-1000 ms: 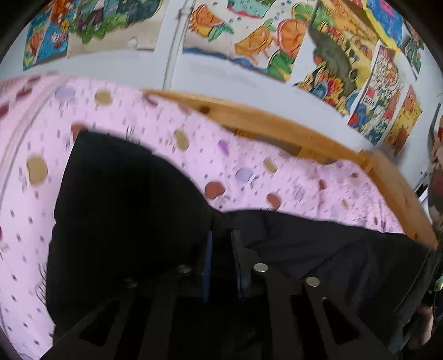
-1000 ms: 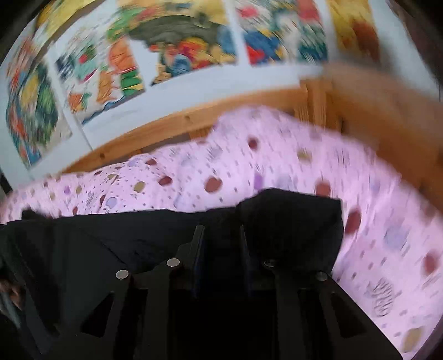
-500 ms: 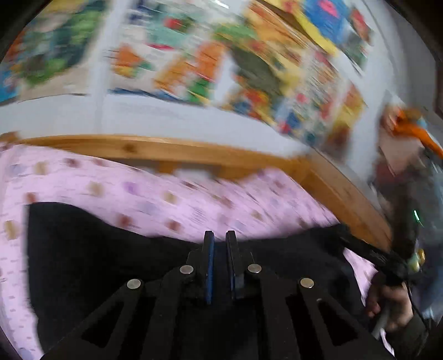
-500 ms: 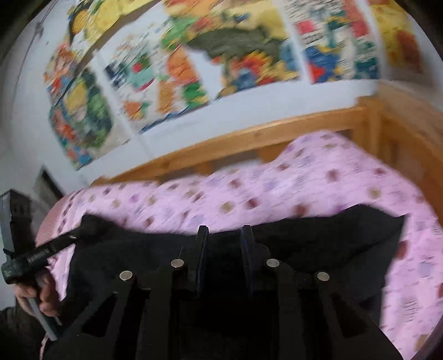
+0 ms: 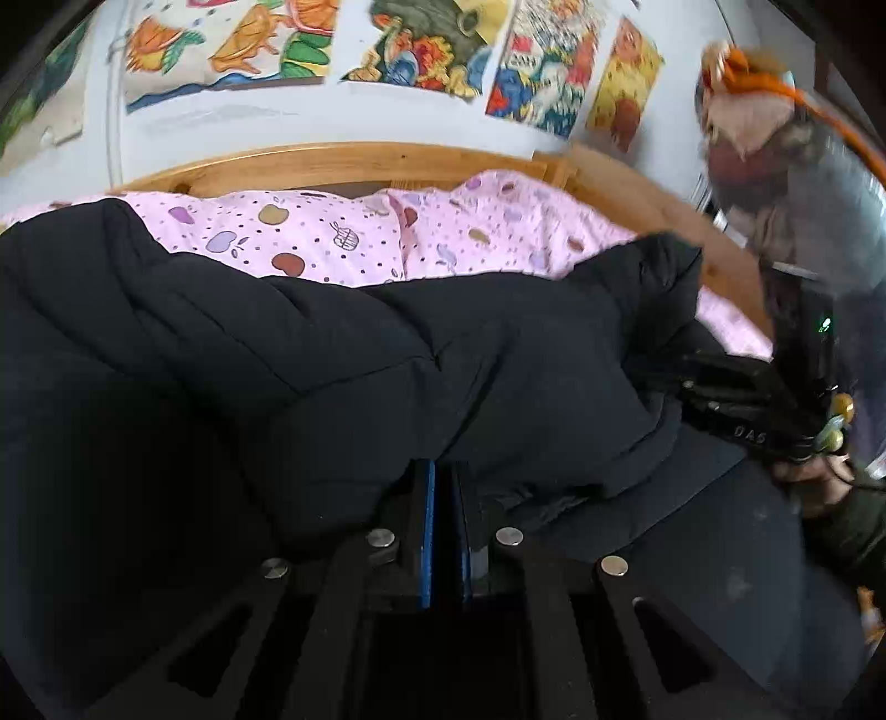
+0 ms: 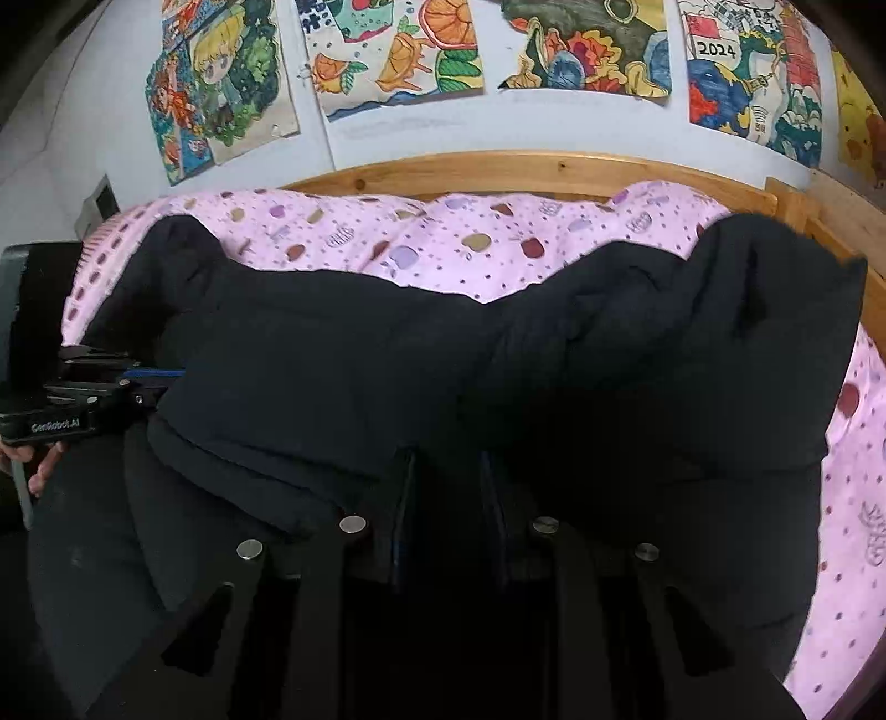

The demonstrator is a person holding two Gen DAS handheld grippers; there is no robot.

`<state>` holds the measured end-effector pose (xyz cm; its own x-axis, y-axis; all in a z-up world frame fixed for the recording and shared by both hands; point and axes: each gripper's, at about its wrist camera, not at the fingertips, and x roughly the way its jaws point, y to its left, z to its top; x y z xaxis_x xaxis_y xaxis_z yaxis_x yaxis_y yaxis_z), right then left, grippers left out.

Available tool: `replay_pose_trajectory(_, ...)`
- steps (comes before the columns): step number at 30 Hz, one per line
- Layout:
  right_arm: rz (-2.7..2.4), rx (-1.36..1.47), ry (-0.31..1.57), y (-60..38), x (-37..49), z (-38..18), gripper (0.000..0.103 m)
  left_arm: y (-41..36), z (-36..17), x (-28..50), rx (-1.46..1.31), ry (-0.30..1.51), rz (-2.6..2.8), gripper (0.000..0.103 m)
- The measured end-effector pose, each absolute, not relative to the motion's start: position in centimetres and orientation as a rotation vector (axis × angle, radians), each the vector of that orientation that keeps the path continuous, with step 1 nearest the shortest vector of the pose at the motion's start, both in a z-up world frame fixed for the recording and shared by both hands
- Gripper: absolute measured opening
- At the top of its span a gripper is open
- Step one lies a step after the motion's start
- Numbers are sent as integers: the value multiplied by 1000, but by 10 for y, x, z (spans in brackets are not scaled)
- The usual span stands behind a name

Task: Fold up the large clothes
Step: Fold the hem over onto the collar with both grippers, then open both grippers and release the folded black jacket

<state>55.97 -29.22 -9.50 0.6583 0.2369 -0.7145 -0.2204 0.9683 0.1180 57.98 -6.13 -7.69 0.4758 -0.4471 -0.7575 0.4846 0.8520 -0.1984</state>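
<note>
A large black padded jacket [image 5: 343, 343] lies bunched across a pink bed with apple prints [image 5: 310, 232]. My left gripper [image 5: 443, 471] is shut on a fold of the jacket; the cloth drapes over its blue pads. My right gripper [image 6: 443, 465] is shut on another fold of the jacket [image 6: 343, 360], and the cloth hides its fingertips. The right gripper also shows at the right of the left wrist view [image 5: 742, 399], and the left gripper at the left of the right wrist view [image 6: 83, 399]. The two grippers hold the jacket close together.
A wooden bed frame [image 6: 498, 166] runs along the far side and the right corner [image 5: 626, 177]. Coloured drawings [image 6: 398, 50] hang on the white wall behind it. The person's dark trousers [image 5: 747, 554] are near the bottom right.
Both grippers have swung the jacket's edge over, so it now lies doubled and bunched across the bed. The grippers have come closer to each other.
</note>
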Motion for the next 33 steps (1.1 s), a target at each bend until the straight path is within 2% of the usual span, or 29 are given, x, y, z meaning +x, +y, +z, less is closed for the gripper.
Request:
replay_pose_trajectory(3, 243, 0, 794, -290, 557, -94, 20, -65, -77, 579, 55, 903, -555, 8)
replay_pose_trajectory(8, 269, 135, 753, -311, 541, -56, 21, -53, -48, 566, 6, 890, -501, 11)
replay_pose_trajectory(10, 256, 160, 718, -318, 529, -38, 25, -55, -36, 556, 43, 866, -453, 27)
replay_pose_trajectory(11, 243, 162, 704, -320, 523, -31, 31, -57, -30, 551, 59, 849, -431, 31)
replay_pose_trajectory(12, 233, 163, 694, -321, 519, -25, 35, -58, -23, 545, 65, 832, -410, 42)
replay_pose_trajectory(13, 223, 165, 676, -322, 511, -15, 40, -60, -18, 541, 62, 821, -396, 57)
replay_pose_trajectory(15, 211, 164, 661, -323, 502, -2, 46, -61, -1, 527, 49, 777, -374, 72)
replay_pose_trajectory(17, 197, 160, 641, -323, 491, 15, 58, -61, 15, 514, 39, 733, -369, 79)
replay_pose_trajectory(19, 189, 156, 618, -322, 478, 25, 63, -59, 32, 500, 24, 696, -358, 91)
replay_pose_trajectory(22, 185, 153, 586, -320, 463, 45, 78, -54, 53, 483, -8, 660, -344, 98)
replay_pose_trajectory(26, 172, 129, 555, -312, 441, 70, 94, -45, 78, 453, -47, 611, -289, 103)
replay_pose_trajectory(33, 175, 47, 497, -290, 384, 106, 100, -37, 110, 388, -31, 517, -233, 103)
